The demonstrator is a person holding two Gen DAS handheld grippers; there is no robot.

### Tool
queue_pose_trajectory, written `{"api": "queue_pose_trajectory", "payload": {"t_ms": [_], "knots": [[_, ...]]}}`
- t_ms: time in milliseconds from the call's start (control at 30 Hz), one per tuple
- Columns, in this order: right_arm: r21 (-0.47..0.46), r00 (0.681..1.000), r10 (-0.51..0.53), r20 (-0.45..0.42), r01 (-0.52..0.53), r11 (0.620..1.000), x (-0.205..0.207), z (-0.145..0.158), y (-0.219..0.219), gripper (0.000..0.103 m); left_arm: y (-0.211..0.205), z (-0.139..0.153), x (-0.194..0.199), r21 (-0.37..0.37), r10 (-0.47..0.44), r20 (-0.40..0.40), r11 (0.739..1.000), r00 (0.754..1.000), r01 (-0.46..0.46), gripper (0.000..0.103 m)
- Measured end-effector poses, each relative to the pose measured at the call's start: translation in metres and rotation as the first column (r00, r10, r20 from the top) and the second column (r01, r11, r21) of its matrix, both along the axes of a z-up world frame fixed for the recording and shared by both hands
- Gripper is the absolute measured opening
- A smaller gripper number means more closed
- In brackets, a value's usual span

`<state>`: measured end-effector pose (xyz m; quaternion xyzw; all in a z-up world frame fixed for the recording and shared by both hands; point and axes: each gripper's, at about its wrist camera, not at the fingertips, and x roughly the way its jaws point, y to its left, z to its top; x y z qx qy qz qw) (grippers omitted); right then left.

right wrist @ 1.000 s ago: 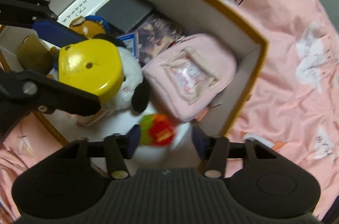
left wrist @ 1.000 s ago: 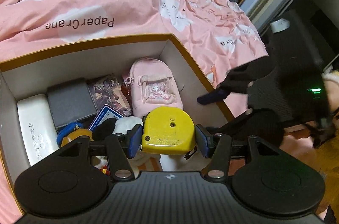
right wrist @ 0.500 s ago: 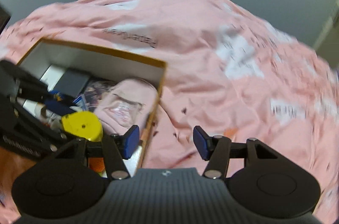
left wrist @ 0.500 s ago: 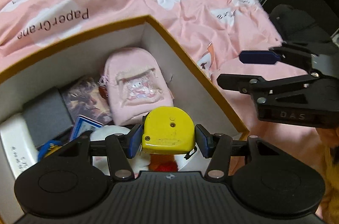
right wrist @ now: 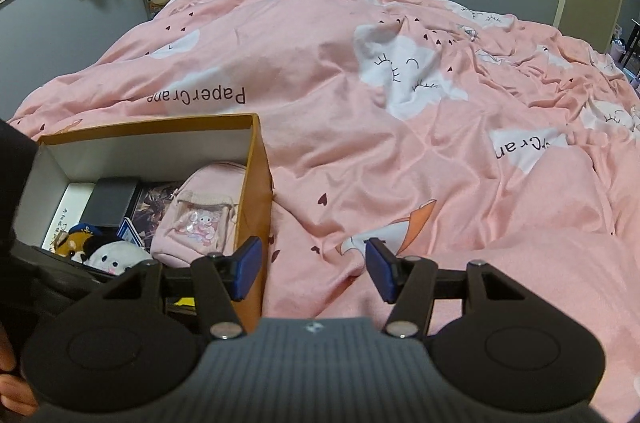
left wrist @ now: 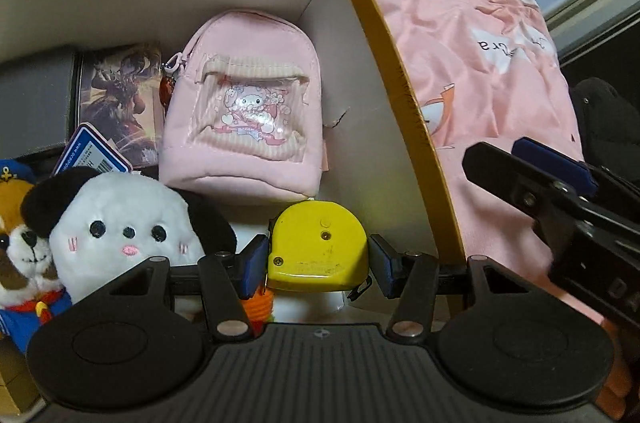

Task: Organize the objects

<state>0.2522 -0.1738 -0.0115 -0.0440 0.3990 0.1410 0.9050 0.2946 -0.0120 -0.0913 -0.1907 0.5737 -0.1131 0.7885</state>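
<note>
Nearest in the left wrist view, the left gripper [left wrist: 318,259] has its fingers against the flat sides of a yellow hard-plastic tape measure [left wrist: 318,247], low in the near right corner of the orange-rimmed cardboard box [left wrist: 408,95]. The right finger may show a sliver of gap; the view is too foreshortened to be sure. The case looks rigid, smooth and fairly dense, so the broad faces are the place to hold it, squarely, since glossy plastic can slip. Just left sits a soft white plush with black ears [left wrist: 120,223]; beyond lies a pink fabric mini backpack [left wrist: 248,111]. The right gripper [right wrist: 312,269] hangs wide open and empty over the pink printed duvet [right wrist: 400,163].
</note>
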Motion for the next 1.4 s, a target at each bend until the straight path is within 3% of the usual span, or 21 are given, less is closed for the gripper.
{"api": "queue_pose_trajectory", "payload": {"t_ms": [133, 300, 400, 500, 600, 667, 833, 967, 1067, 1133, 1200, 1400], "knots": [[0.006, 1.000, 0.002, -0.005, -0.002, 1.000, -0.002, -0.001, 0.001, 0.060, 0.000, 0.000, 0.001, -0.001, 0.004, -0.001, 1.000, 1.000, -0.004, 0.061], [-0.002, 1.000, 0.001, -0.015, -0.001, 1.000, -0.002, -0.002, 0.001, 0.060, 0.005, 0.005, -0.001, -0.024, -0.006, 0.005, 1.000, 1.000, 0.006, 0.071], [-0.006, 1.000, -0.005, -0.014, 0.005, 1.000, -0.005, 0.000, 0.000, 0.062, 0.010, 0.011, -0.006, -0.032, -0.009, 0.017, 0.999, 1.000, 0.009, 0.072], [-0.002, 1.000, -0.004, -0.010, 0.004, 1.000, -0.009, 0.004, 0.001, 0.063, 0.017, 0.027, -0.016, -0.028, -0.015, 0.070, 0.999, 0.997, 0.017, 0.071], [0.008, 1.000, 0.003, 0.004, -0.003, 1.000, -0.017, 0.011, 0.004, 0.063, 0.029, 0.054, -0.034, 0.028, -0.014, 0.175, 1.000, 0.985, 0.009, 0.068], [0.027, 1.000, 0.006, 0.021, -0.006, 1.000, -0.025, 0.018, 0.006, 0.063, 0.037, 0.073, -0.050, 0.095, -0.016, 0.264, 0.995, 0.964, -0.009, 0.068], [0.107, 0.995, 0.053, 0.086, -0.062, 0.992, -0.051, 0.040, 0.020, 0.070, 0.051, 0.118, -0.089, 0.263, -0.023, 0.490, 0.957, 0.871, -0.123, 0.068], [0.137, 0.985, 0.091, 0.149, -0.112, 0.984, -0.075, 0.052, 0.037, 0.076, 0.067, 0.142, -0.119, 0.318, 0.015, 0.595, 0.914, 0.803, -0.253, 0.074], [0.137, 0.977, 0.108, 0.182, -0.134, 0.981, -0.091, 0.053, 0.050, 0.081, 0.074, 0.146, -0.140, 0.374, 0.019, 0.627, 0.870, 0.778, -0.323, 0.079], [0.139, 0.975, 0.116, 0.189, -0.143, 0.980, -0.100, 0.050, 0.058, 0.083, 0.071, 0.143, -0.149, 0.405, -0.001, 0.629, 0.854, 0.777, -0.327, 0.080], [0.133, 0.973, 0.123, 0.197, -0.151, 0.980, -0.108, 0.046, 0.064, 0.084, 0.069, 0.136, -0.154, 0.435, -0.025, 0.608, 0.847, 0.794, -0.307, 0.082], [0.063, 0.968, 0.122, 0.219, -0.138, 0.988, -0.121, 0.027, 0.079, 0.089, 0.072, 0.107, -0.160, 0.400, 0.045, 0.568, 0.858, 0.822, -0.323, 0.082]]}}
